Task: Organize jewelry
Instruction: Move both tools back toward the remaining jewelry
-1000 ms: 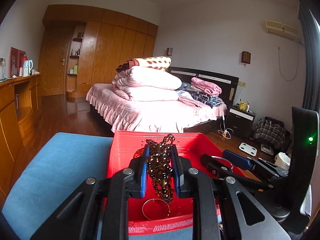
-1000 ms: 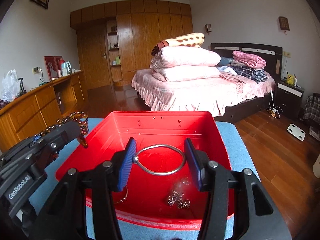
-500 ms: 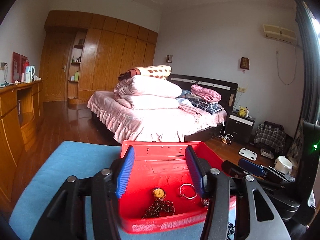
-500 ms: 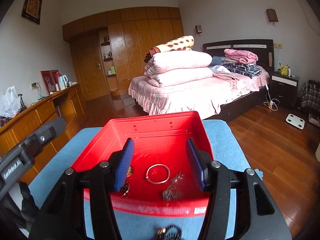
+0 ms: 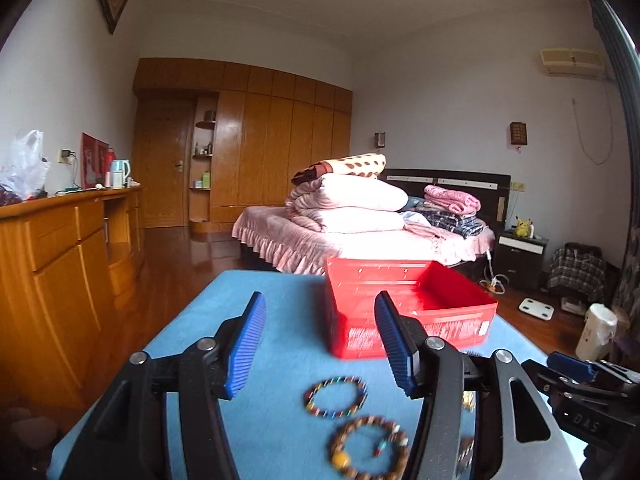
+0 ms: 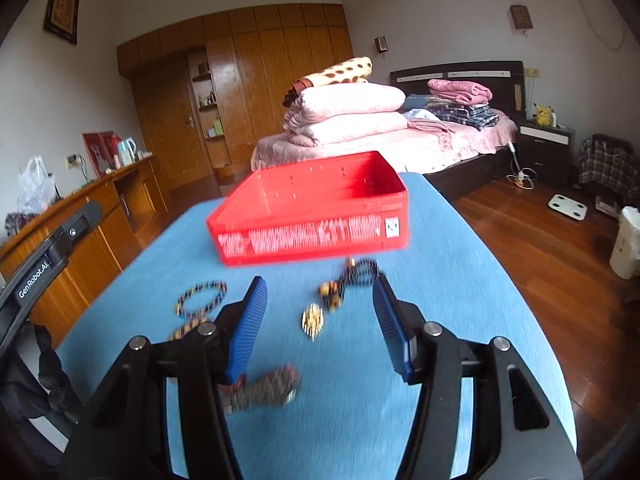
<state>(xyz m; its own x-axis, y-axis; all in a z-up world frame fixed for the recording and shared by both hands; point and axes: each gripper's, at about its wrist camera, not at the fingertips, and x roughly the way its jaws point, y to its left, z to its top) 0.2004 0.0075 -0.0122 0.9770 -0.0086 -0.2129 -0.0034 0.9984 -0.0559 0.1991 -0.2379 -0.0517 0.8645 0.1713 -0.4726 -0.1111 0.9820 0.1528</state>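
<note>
A red plastic bin (image 5: 404, 304) stands on the blue tabletop (image 5: 256, 304); it also shows in the right wrist view (image 6: 316, 216). My left gripper (image 5: 320, 344) is open and empty, above a multicoloured bead bracelet (image 5: 335, 396) and a brown wooden bead bracelet (image 5: 370, 452). My right gripper (image 6: 318, 328) is open and empty over a gold ornament (image 6: 312, 319), a dark bead necklace (image 6: 352, 276) and a blurred brown beaded piece (image 6: 264, 390). The multicoloured bracelet (image 6: 201, 298) lies to its left.
A wooden cabinet (image 5: 60, 264) runs along the left. A bed with piled pink bedding (image 5: 352, 216) stands behind the table. The table's right edge drops to wooden floor (image 6: 552, 252). The right gripper's body (image 5: 592, 400) shows at the left wrist view's lower right.
Both grippers let go of their jewelry over the bin and opened. They have since pulled back from the bin to the loose pieces on the near part of the table.
</note>
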